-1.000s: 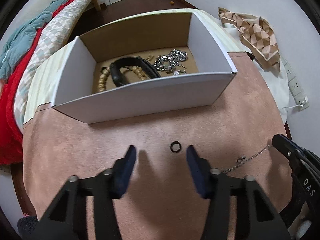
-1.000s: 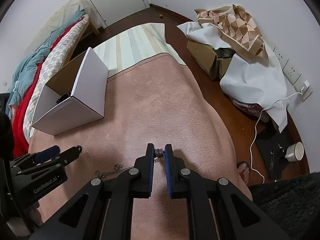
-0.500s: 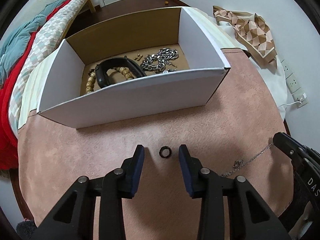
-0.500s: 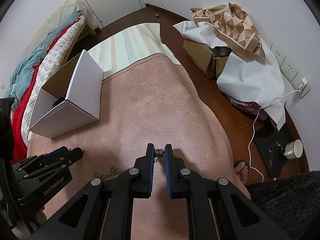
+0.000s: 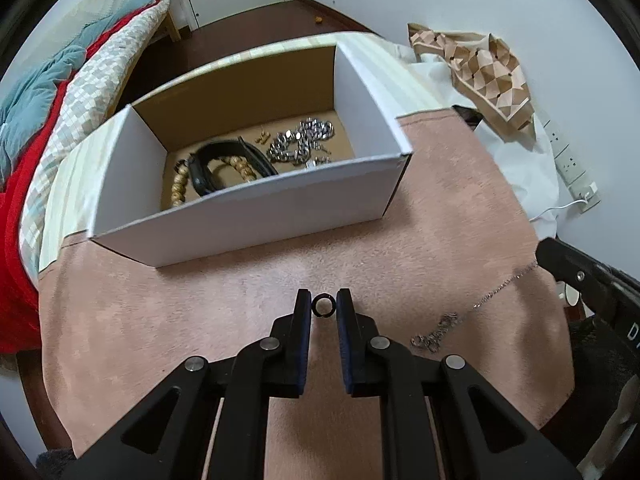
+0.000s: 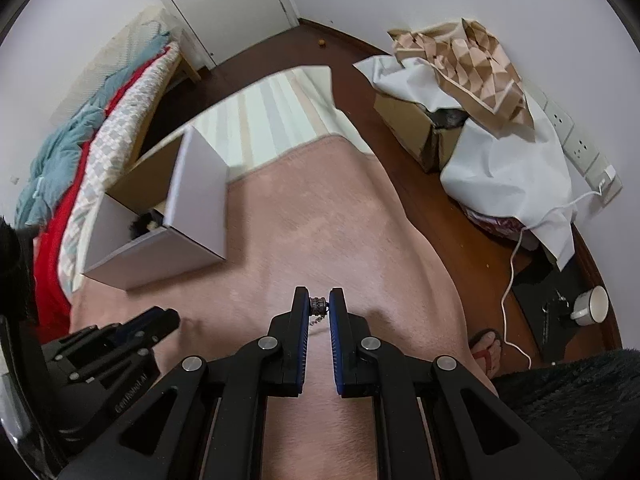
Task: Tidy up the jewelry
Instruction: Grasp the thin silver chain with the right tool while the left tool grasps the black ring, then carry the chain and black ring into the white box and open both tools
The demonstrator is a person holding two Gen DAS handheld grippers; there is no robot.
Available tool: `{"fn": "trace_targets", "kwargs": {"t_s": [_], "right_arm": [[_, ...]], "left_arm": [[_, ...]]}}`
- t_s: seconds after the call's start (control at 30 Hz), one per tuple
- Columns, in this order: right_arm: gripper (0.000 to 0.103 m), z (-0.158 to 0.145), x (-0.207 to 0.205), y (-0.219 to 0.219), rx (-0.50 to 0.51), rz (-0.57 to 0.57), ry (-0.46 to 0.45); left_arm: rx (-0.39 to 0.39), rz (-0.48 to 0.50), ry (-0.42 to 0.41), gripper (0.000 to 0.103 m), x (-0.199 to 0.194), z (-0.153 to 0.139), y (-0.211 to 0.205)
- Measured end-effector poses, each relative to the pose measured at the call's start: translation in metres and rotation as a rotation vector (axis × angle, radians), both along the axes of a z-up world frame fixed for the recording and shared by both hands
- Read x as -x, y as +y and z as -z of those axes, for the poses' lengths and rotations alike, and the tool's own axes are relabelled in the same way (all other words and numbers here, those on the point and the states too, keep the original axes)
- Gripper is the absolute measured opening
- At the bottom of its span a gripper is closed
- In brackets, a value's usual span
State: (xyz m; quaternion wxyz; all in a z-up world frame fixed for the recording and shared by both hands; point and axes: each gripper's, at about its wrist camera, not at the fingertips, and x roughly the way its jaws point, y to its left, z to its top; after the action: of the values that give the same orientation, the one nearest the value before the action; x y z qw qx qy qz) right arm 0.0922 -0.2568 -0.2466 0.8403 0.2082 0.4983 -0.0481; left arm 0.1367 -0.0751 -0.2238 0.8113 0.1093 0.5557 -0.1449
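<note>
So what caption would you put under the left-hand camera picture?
Left gripper shut on a small black ring on pink cloth, before a white cardboard box holding bracelets and chains.

A pink plush blanket (image 5: 224, 292) carries a white cardboard box (image 5: 256, 220), with a small black ring (image 5: 323, 305) lying near the box's front wall and a thin silver chain (image 5: 472, 312) farther right of it.

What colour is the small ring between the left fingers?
Black; the ring shows best in the left wrist view.
</note>
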Motion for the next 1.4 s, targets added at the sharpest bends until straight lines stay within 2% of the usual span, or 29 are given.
{"fn": "trace_targets", "kwargs": {"t_s": [0.2, 0.43, 0.63, 0.77, 0.9, 1.17, 1.4], "right_arm": [[0.01, -0.039, -0.003, 0.013, -0.025, -0.054, -0.066], [0.01, -0.106, -0.018, 0.032, -0.05, -0.137, -0.173], [0.01, -0.171, -0.054, 0.046, -0.034, -0.195, -0.279], [0.01, -0.192, -0.088, 0.06, 0.007, -0.232, -0.307], [0.01, -0.181, -0.122, 0.076, 0.016, -0.269, -0.266], [0.01, -0.109, -0.17, 0.096, 0.038, -0.308, -0.116], [0.01, -0.069, -0.194, 0.093, 0.015, -0.307, -0.027]], "left_arm": [[0.055, -0.02, -0.033, 0.01, 0.003, -0.033, 0.015], [0.135, -0.065, -0.081, 0.01, -0.01, -0.085, 0.043], [0.158, -0.083, -0.128, 0.01, -0.038, -0.122, 0.064], [0.159, -0.108, -0.144, 0.01, -0.062, -0.132, 0.078], [0.156, -0.139, -0.124, 0.01, -0.091, -0.124, 0.089], [0.129, -0.14, -0.008, 0.01, -0.14, -0.08, 0.087], [0.128, -0.131, 0.079, 0.012, -0.165, -0.054, 0.075]]}}
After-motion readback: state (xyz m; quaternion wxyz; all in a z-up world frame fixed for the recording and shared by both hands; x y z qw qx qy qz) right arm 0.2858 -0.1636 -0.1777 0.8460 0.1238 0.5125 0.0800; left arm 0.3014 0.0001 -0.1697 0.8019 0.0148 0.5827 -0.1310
